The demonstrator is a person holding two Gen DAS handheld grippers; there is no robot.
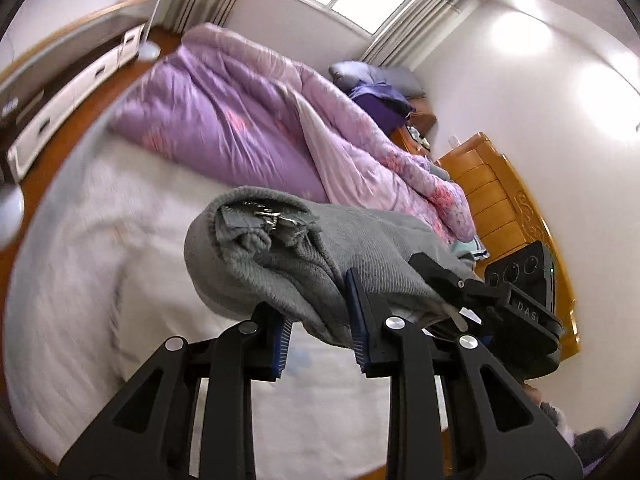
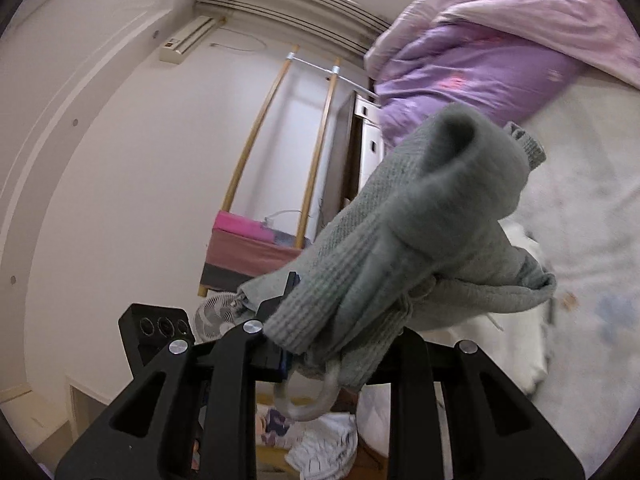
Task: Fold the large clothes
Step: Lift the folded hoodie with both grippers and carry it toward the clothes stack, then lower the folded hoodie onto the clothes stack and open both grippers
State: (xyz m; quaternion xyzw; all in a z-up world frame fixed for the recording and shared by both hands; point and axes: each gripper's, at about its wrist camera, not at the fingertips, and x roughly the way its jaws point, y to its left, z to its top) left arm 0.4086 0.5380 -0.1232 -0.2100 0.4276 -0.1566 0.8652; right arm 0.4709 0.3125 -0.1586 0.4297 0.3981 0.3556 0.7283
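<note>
A grey knitted garment (image 1: 280,256) with a drawstring and metal clips hangs bunched in the air above the bed. My left gripper (image 1: 318,334) is shut on a fold of it between the blue pads. The right gripper (image 1: 456,284) shows in the left wrist view, holding the same garment just to the right. In the right wrist view the grey garment (image 2: 420,216) drapes over my right gripper (image 2: 344,354), which is shut on it; the right-hand finger is hidden by cloth. The left gripper's body (image 2: 160,328) shows at lower left.
The bed has a white sheet (image 1: 120,240) and a heaped purple and pink quilt (image 1: 240,108). A wooden headboard (image 1: 504,200) stands at right. White drawers (image 1: 68,100), a wooden rack (image 2: 280,140), a fan (image 2: 218,316) and loose clothes on the floor (image 2: 320,440) lie around.
</note>
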